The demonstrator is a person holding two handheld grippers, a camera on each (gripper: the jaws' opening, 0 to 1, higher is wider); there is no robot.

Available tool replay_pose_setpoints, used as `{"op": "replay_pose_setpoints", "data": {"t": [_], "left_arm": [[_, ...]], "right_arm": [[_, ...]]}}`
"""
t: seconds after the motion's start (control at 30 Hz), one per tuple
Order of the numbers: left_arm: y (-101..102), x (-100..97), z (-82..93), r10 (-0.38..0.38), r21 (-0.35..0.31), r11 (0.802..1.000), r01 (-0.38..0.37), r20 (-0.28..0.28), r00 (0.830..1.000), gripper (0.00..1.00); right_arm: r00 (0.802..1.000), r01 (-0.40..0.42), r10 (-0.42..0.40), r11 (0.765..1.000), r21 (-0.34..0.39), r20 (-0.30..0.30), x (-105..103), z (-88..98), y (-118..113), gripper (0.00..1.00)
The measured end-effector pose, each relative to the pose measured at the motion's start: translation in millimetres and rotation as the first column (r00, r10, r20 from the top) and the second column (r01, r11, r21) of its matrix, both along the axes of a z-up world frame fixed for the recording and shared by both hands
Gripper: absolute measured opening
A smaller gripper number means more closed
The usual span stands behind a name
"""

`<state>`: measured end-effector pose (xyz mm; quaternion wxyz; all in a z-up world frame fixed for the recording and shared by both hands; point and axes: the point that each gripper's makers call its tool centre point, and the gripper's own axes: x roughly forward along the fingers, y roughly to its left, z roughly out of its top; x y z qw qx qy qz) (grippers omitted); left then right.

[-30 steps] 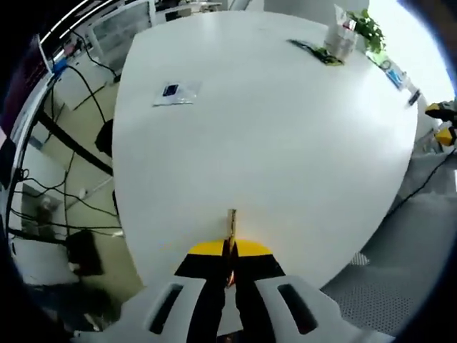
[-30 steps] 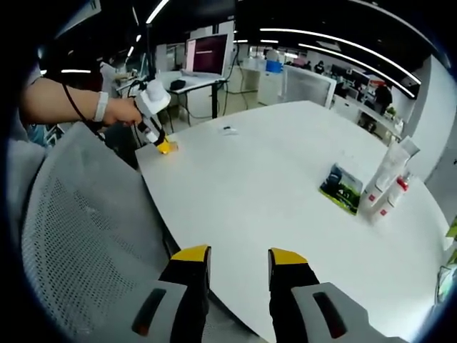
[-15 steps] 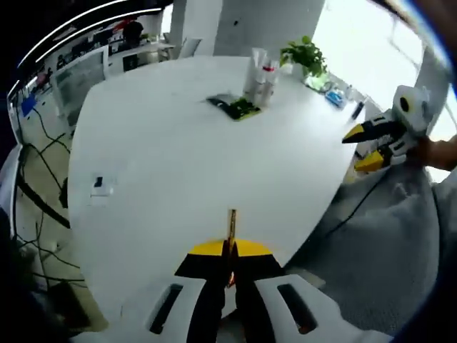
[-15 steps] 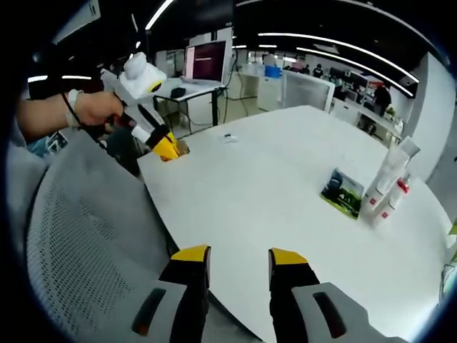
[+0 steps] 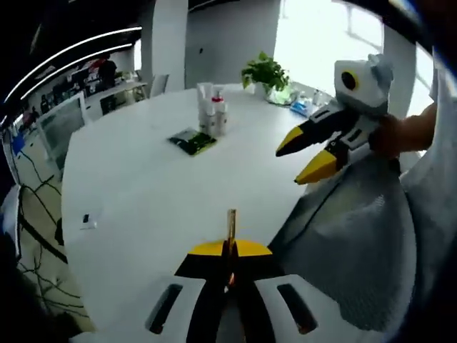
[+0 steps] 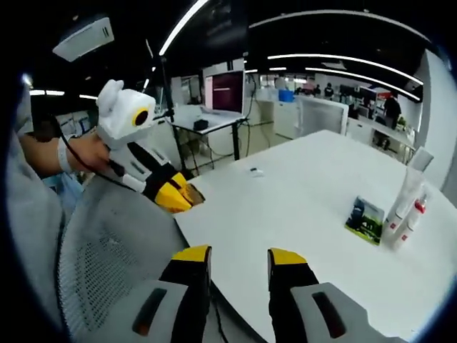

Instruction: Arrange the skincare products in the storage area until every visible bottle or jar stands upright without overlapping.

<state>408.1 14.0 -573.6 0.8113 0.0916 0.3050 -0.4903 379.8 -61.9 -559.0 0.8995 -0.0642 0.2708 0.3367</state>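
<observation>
Two white skincare bottles (image 5: 212, 111) stand upright close together at the far side of the white table (image 5: 164, 186), with a flat green packet (image 5: 191, 141) lying just in front of them. In the right gripper view the bottles (image 6: 407, 209) stand at the right, next to the green packet (image 6: 366, 214). My left gripper (image 5: 230, 246) is shut on a thin brown strip (image 5: 231, 225), held above the table's near edge. My right gripper (image 6: 235, 256) is open and holds nothing. It hovers off the table's edge over a chair, and from the left gripper view it (image 5: 288, 166) comes in from the right.
A grey mesh chair back (image 6: 107, 271) lies under both grippers. A potted plant (image 5: 265, 71) stands behind the bottles. A small card (image 5: 87, 220) lies on the table at the left. My left gripper (image 6: 178, 194) and a hand (image 6: 78, 151) are at the table's corner. Desks and a monitor (image 6: 227, 91) stand beyond.
The left gripper view has swung round, so the bottles are nearer its middle and the right gripper looms larger. In the right gripper view the left gripper has come closer, still shut on the strip.
</observation>
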Motion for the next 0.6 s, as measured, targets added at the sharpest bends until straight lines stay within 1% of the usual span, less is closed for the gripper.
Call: {"op": "replay_pose_setpoints", "data": {"t": [0.07,0.1,0.17,0.2,0.23,0.27,0.37,0.4,0.43,0.47,0.5,0.53,0.6], "left_arm": [[4.2,-2.5,3.2,0.004,0.006,1.000,-0.004,0.035,0.999,0.00],[7.2,-3.8,1.9,0.009,0.022,1.000,-0.010,0.050,0.999,0.00],[8.9,-8.6,0.4,0.011,0.020,1.000,-0.013,0.053,0.999,0.00],[10.7,-10.5,-0.7,0.015,0.037,0.999,-0.017,0.062,0.998,0.00],[13.2,-10.9,-2.0,0.013,0.064,0.998,-0.018,0.078,0.997,0.00],[13.0,-12.3,-0.1,-0.004,0.081,0.997,-0.005,0.107,0.994,0.00],[11.0,-15.7,1.2,-0.006,0.069,0.998,-0.002,0.116,0.993,0.00],[10.3,-16.3,0.1,-0.024,0.085,0.996,0.013,0.134,0.991,0.00],[10.2,-16.0,-0.6,-0.033,0.095,0.995,0.019,0.146,0.989,0.00],[9.7,-15.9,-3.3,-0.036,0.108,0.994,0.020,0.147,0.988,0.00],[9.3,-15.9,-4.0,-0.037,0.113,0.993,0.020,0.149,0.988,0.00],[8.6,-15.2,-3.7,-0.044,0.119,0.993,0.023,0.170,0.984,0.00],[7.1,-15.7,-5.3,-0.051,0.127,0.992,0.028,0.178,0.983,0.00]], "right_arm": [[0.999,-0.027,0.026,0.999,0.023,0.018,-2.8,4.7,11.9,0.25],[0.999,-0.030,0.029,0.999,0.027,0.019,-3.3,5.1,13.7,0.25],[0.999,-0.042,0.041,0.998,0.043,0.019,-6.1,6.3,21.0,0.26],[0.999,-0.049,0.049,0.998,0.041,0.021,-8.2,6.1,23.6,0.26],[0.998,-0.056,0.056,0.998,0.034,0.022,-9.4,5.1,24.6,0.25],[0.997,-0.068,0.067,0.998,0.015,0.030,-11.3,3.6,24.7,0.25],[0.996,-0.084,0.084,0.996,-0.005,0.035,-14.2,1.1,25.6,0.24],[0.994,-0.096,0.097,0.995,-0.026,0.040,-14.8,-0.7,26.5,0.24],[0.994,-0.099,0.100,0.995,-0.029,0.040,-15.0,-1.1,26.9,0.24],[0.993,-0.109,0.110,0.993,-0.036,0.037,-15.9,-2.5,28.3,0.24],[0.993,-0.113,0.114,0.993,-0.040,0.030,-16.7,-3.9,28.4,0.24],[0.993,-0.116,0.117,0.992,-0.054,0.029,-17.3,-5.9,28.0,0.24],[0.992,-0.117,0.120,0.991,-0.071,0.035,-17.3,-6.7,26.7,0.24]]}}
